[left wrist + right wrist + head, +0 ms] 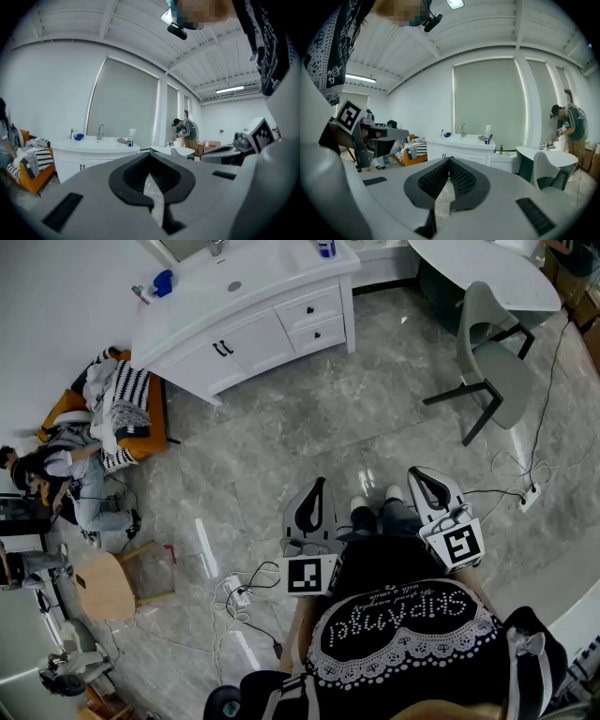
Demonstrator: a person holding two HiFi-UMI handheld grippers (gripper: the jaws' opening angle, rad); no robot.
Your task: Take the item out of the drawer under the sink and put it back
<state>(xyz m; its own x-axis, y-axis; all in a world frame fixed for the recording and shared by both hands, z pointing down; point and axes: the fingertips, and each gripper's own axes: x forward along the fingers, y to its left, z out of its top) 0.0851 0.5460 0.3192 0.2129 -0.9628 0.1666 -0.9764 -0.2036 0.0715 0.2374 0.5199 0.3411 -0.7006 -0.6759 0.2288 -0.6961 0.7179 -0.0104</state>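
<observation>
Looking down on a grey marble floor point(309, 437), well back from a white vanity cabinet point(248, 343) with its sink point(248, 268) at the upper left. To the right of that, a round white table point(478, 273) and a grey chair point(492, 362); to the left, an orange sofa point(142, 444) heaped with clothes. Holding the left gripper point(320, 482) and the right gripper point(412, 472) close in front of the body, side by side, aimed toward the vanity and well apart from it. In both gripper views, clenched tip to tip on nothing. At the cabinet's right end, two small drawers point(312, 322), both closed flush; the item out of sight, cannot tell whether inside. On the countertop, a spray bottle point(327, 247).
</observation>
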